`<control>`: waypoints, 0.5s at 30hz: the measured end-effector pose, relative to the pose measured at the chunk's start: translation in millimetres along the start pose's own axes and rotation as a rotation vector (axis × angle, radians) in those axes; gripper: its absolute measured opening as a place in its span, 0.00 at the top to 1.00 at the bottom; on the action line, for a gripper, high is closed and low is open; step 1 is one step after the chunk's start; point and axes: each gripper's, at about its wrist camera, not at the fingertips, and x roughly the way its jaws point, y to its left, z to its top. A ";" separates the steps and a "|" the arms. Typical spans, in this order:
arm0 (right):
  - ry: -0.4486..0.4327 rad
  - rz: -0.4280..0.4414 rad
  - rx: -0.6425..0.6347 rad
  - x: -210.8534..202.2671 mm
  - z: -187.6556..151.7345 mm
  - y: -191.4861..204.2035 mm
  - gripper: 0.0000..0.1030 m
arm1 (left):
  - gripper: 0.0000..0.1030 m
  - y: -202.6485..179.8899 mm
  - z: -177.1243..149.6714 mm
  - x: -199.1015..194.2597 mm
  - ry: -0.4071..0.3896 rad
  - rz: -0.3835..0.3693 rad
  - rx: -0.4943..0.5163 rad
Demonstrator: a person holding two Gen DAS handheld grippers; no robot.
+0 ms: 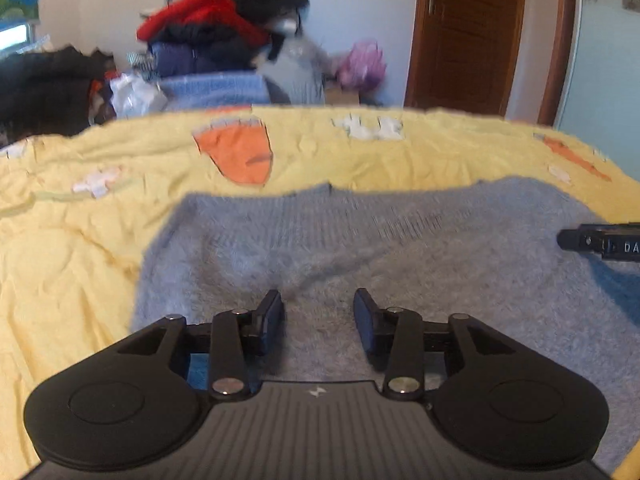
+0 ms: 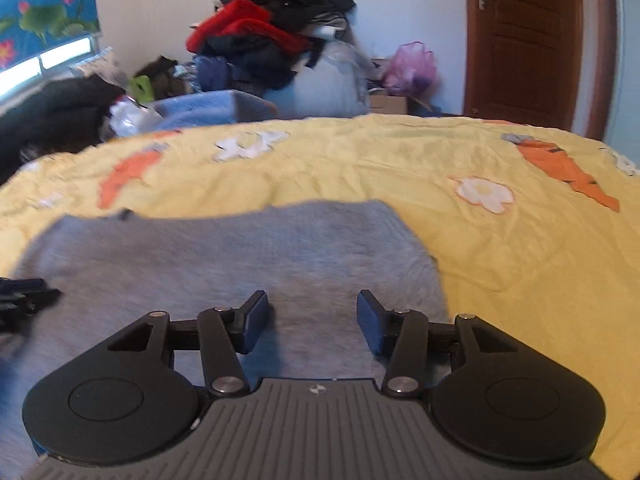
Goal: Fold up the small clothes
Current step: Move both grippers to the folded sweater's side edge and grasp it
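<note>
A fuzzy grey-blue sweater [image 1: 360, 248] lies flat on the yellow bedspread [image 1: 72, 240]; it also shows in the right wrist view [image 2: 224, 256]. My left gripper [image 1: 319, 312] is open and empty just above the sweater's near part. My right gripper [image 2: 312, 316] is open and empty above the sweater near its right edge. The right gripper's tip shows at the right edge of the left wrist view [image 1: 600, 242]. The left gripper's tip shows at the left edge of the right wrist view [image 2: 24, 296].
The yellow bedspread [image 2: 500, 264] has carrot and flower patches. Behind the bed stands a tall pile of clothes [image 2: 272, 32], a blue folded item [image 2: 200, 110] and a pink bag [image 2: 412, 64]. A brown door [image 2: 528, 40] is at the back right.
</note>
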 end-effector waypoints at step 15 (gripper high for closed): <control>-0.140 0.203 0.401 -138.7 -69.3 -31.0 0.32 | 0.23 47.9 -64.8 -152.0 -0.138 -0.092 -0.365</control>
